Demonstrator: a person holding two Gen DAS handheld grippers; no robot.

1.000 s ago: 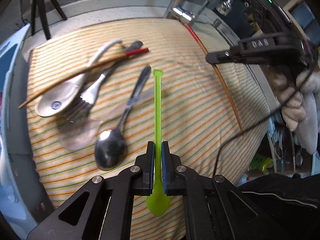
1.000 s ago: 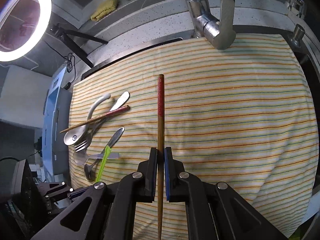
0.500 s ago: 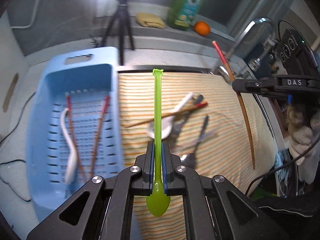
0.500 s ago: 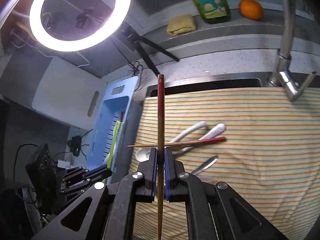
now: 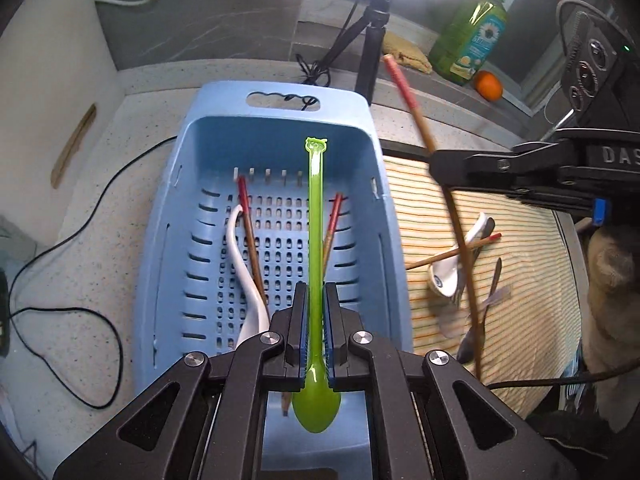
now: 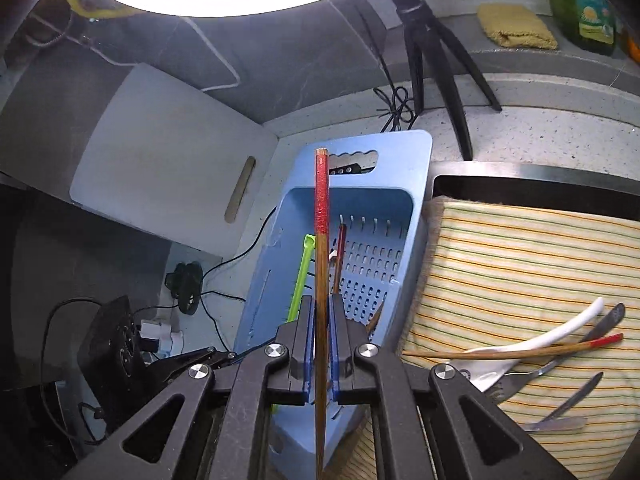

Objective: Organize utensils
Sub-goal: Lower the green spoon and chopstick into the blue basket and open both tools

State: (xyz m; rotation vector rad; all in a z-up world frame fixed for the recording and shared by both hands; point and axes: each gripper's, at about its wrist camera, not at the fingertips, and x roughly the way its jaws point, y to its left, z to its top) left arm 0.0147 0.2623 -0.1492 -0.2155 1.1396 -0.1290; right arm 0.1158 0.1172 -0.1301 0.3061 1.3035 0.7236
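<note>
My left gripper (image 5: 315, 312) is shut on a green plastic spoon (image 5: 315, 240), held lengthwise above the blue slotted basket (image 5: 276, 148). In the basket lie a white spoon (image 5: 240, 264) and two red-tipped chopsticks (image 5: 250, 236). My right gripper (image 6: 321, 320) is shut on a red-tipped wooden chopstick (image 6: 321, 248), hovering over the basket's (image 6: 396, 208) near right edge. In the left wrist view that chopstick (image 5: 424, 128) slants beside the basket. On the striped cloth (image 6: 520, 248) remain a white spoon (image 6: 532, 344), another chopstick (image 6: 520, 353), a fork and metal utensils (image 6: 572, 400).
A tripod (image 6: 436, 52) stands behind the basket under a ring light. A white cutting board (image 6: 160, 160) leans at the left, cables (image 5: 60, 312) trail over the counter. A green soap bottle (image 5: 472, 32), an orange (image 5: 489, 85) and a yellow cloth (image 6: 516, 26) sit at the back.
Both grippers have swung left from over the striped cloth to over the blue basket, each still carrying its utensil. The utensil pile on the cloth now lies off to the right.
</note>
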